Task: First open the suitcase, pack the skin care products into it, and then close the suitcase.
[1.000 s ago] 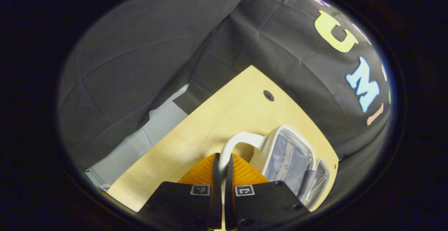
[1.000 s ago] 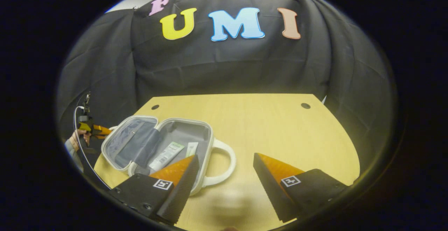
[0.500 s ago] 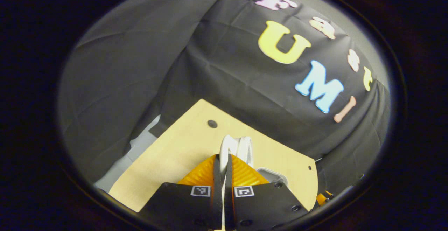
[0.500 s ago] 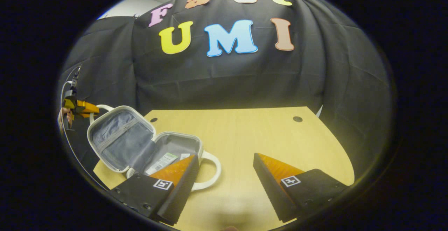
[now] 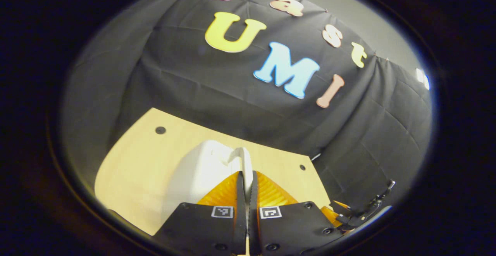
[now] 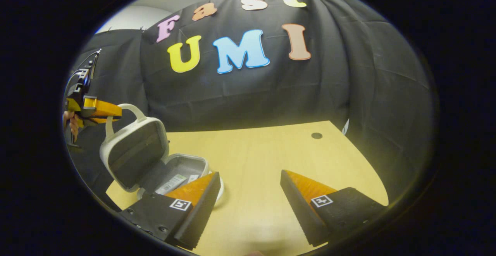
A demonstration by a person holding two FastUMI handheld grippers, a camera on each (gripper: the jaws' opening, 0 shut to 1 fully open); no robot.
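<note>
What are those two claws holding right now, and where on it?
The left claw is shut on the white handle of the suitcase lid, tipping it over the base. The right claw is open and holds nothing.

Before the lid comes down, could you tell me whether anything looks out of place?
Nothing stands out: the packets lie flat inside the small white hard-shell suitcase, and the left hand-held gripper holds its lid handle, lid half raised.

A pale wooden table [image 6: 271,163] with small dark round holes [image 6: 316,135] near its far corners carries a white suitcase [image 6: 155,163]. The case rests on its lower half at the table's left end, near the front edge, lid raised. Packets [image 6: 172,183] lie inside.
</note>
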